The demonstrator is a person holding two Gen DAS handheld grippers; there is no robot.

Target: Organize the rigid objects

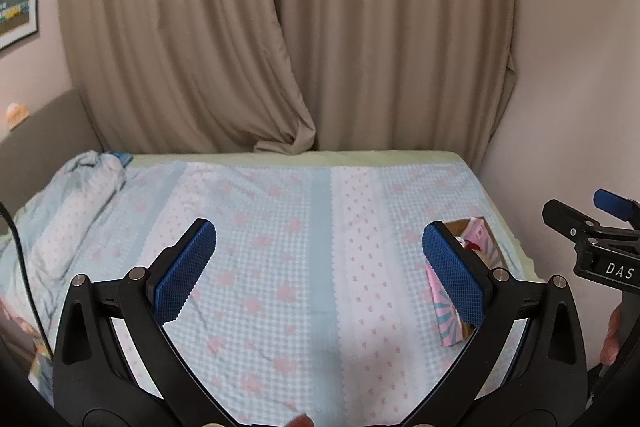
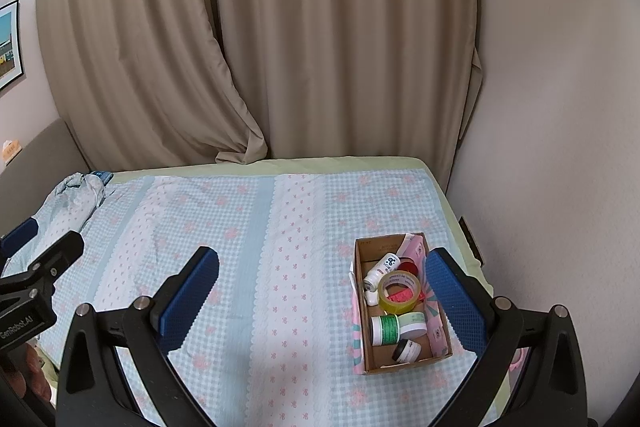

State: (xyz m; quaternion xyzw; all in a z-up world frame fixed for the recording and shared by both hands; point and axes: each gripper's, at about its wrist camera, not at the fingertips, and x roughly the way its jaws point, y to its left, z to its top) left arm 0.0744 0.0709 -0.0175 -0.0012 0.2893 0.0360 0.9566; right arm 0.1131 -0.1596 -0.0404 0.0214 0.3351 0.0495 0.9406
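Observation:
A cardboard box [image 2: 362, 307] with pink patterned sides stands on the bed at the right. It holds a yellow tape roll [image 2: 400, 291], a white bottle [image 2: 381, 269], a green-labelled jar [image 2: 386, 329], a small dark-lidded jar [image 2: 407, 350], a red item and pink packets. In the left wrist view the box [image 1: 482, 239] is partly hidden behind my right finger. My left gripper [image 1: 320, 267] is open and empty above the bedspread. My right gripper [image 2: 322, 293] is open and empty, with the box just inside its right finger [image 2: 454, 303].
The bed is covered by a light blue and white bedspread [image 2: 248, 251] with pink flowers. A bundled blanket [image 2: 76, 199] lies at the far left. Beige curtains [image 2: 280, 47] hang behind the bed. A wall [image 2: 560, 147] borders the right side.

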